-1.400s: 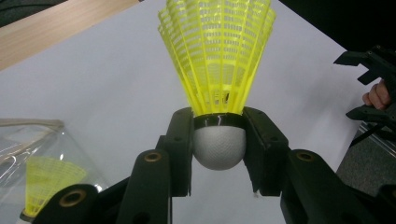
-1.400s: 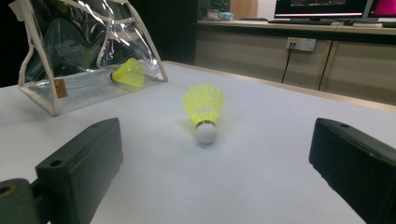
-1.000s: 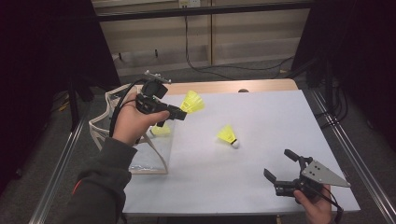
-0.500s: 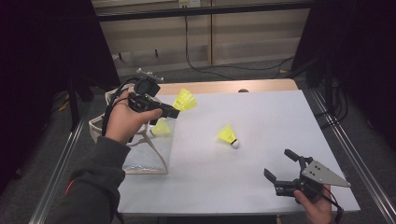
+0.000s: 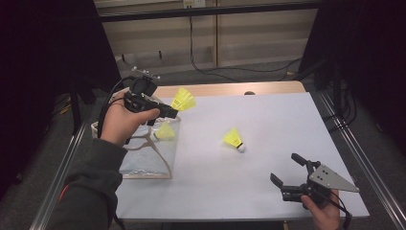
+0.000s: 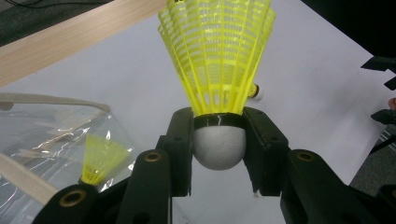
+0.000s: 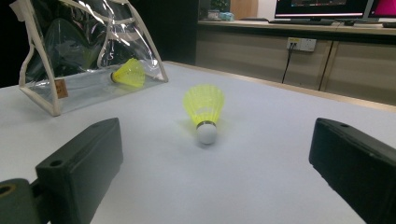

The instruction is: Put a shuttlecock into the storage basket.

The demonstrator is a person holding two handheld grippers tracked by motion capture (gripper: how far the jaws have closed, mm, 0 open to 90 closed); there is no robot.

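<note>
I hold a yellow shuttlecock above a clear bag, partway through packing three.

My left gripper (image 6: 218, 154) clamps the held shuttlecock (image 5: 183, 99) by its white cork, skirt pointing away, just above the clear pouch (image 5: 143, 160) at the table's left edge. One shuttlecock (image 5: 165, 131) already lies inside the pouch. Another (image 5: 233, 139) lies on the white table (image 5: 268, 115), still to collect. My right gripper (image 5: 293, 178) rests near the front edge, jaws spread and empty.
</note>
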